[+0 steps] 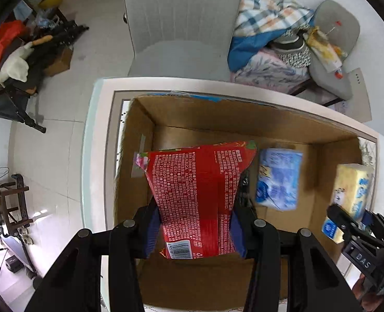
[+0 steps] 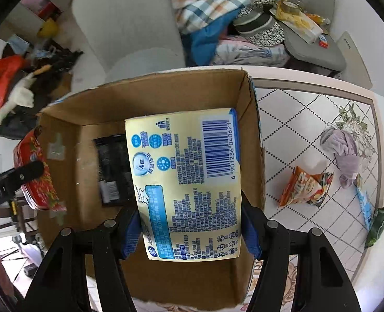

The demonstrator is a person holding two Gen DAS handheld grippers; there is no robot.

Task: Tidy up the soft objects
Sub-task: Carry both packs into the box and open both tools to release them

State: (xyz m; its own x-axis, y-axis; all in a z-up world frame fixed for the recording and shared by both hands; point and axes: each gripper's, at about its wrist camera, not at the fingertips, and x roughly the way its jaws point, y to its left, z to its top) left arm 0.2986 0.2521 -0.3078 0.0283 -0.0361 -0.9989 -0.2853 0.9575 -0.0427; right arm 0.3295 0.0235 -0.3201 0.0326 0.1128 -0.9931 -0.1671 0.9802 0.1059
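Jaws clamped on red packet (image 1: 197, 197), yellow pack (image 2: 189, 182)

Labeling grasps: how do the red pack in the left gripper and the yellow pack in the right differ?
The red pack is squeezed narrow where the left gripper clamps it; the yellow pack keeps a boxy shape in the right gripper. Red has white print, yellow blue print. Both are held over the cardboard box.

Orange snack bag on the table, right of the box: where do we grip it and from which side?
Take the orange snack bag across its puffed middle, coming straight down from above. It lies flat on the tiled table, apart from the cardboard box and the purple cloth, so the top is free; the crimped ends look too thin. Both grippers are currently full.
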